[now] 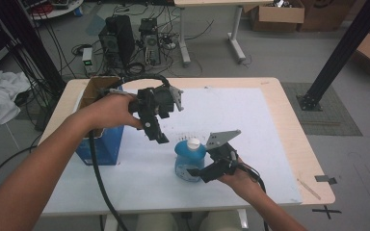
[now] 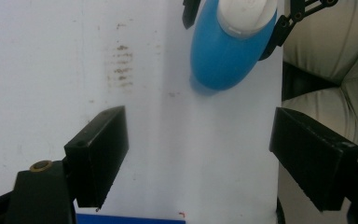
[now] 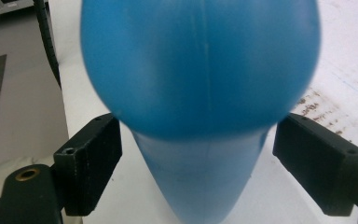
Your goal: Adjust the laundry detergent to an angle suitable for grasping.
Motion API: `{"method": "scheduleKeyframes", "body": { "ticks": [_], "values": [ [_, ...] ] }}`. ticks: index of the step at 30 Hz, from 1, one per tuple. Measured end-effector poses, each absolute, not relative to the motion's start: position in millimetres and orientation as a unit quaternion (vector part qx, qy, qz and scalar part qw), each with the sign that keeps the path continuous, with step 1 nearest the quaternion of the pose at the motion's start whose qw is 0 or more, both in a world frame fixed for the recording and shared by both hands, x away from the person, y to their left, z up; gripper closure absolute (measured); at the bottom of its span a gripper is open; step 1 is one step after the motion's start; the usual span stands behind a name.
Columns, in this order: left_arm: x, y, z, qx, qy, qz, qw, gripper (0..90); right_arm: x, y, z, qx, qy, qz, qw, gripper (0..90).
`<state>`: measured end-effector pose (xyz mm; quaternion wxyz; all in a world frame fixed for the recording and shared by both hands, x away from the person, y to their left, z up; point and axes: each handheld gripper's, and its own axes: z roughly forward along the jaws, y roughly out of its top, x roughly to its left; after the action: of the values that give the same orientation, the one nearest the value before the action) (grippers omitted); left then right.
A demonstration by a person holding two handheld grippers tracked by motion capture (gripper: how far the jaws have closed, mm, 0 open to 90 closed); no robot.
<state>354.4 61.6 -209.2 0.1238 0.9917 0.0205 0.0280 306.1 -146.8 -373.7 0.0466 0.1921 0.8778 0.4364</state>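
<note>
- Blue plastic bottle point(image 1: 190, 159) with a white cap point(image 1: 193, 143) stands upright on the white tabletop sheet point(image 1: 250, 125), near the front edge, right of the blue box point(image 1: 99, 144).
- Right gripper point(image 1: 196, 172) comes in low from the front right, the hand point(image 1: 241, 180) under it, forearm angled up from the bottom edge; its grey plate point(image 1: 223, 138) tilts above.
- In the right gripper view the jaws stand spread on either side of the bottle point(image 3: 200, 93), with a sliver of gap at each pad; the picture is blurred that close, so contact seems unlikely but cannot be ruled out.
- Left gripper point(image 1: 156, 135) is held raised above the table, behind and to the left of the bottle, jaws tipped downward toward it; the left hand point(image 1: 113, 110) wraps its body, wrist bent, forearm running diagonally from the lower left.
- Its jaws are spread wide with nothing between them; the left gripper view looks down on the bottle point(image 2: 228, 51) well ahead.
</note>
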Motion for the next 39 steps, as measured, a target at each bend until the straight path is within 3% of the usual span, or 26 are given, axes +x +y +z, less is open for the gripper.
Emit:
{"method": "scheduleKeyframes", "body": {
  "ticks": [11, 16, 39],
  "values": [
    [354.3, 62.1, -210.2, 0.991, 0.022, 0.028, 0.126, 20.4, 307.8, -141.7, -379.4, 0.195, 0.868, 0.455, 0.054, 16.1],
    [354.4, 62.5, -210.4, 0.991, 0.022, 0.029, 0.126, 20.4, 308.1, -142.6, -379.3, 0.192, 0.865, 0.461, 0.054, 22.5],
    [355.4, 62.7, -210.5, 0.992, 0.022, 0.028, 0.122, 20.6, 308.3, -145.6, -375.1, 0.182, 0.864, 0.466, 0.056, 31.4]
  ]
}}
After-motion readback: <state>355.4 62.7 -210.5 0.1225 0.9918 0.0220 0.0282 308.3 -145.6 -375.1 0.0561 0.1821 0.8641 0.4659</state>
